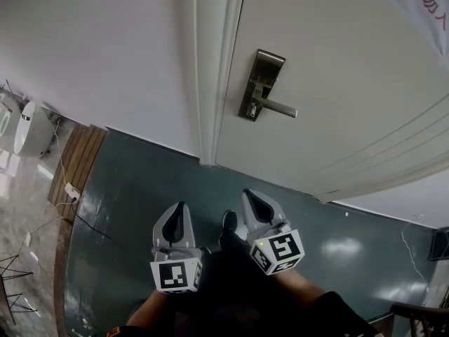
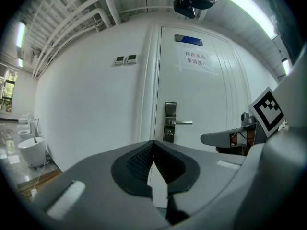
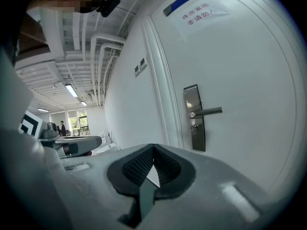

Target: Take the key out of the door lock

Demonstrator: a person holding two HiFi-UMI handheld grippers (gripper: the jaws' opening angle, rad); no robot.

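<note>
Metal lock (image 1: 262,84) is sitting on the door (image 1: 337,69), well ahead and above, the key (image 3: 194,127) showing just under the lever (image 3: 208,111), probably poking straight outward. The right gripper (image 1: 250,196) is hovering nearer it than the left gripper (image 1: 179,209); both are pinched closed, empty.

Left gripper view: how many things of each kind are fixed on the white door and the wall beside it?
Silver metal lock plate with lever handle: 1
White paper notice: 1
Blue rectangular sign: 1
Small white wall panels: 2
Total: 5
</note>
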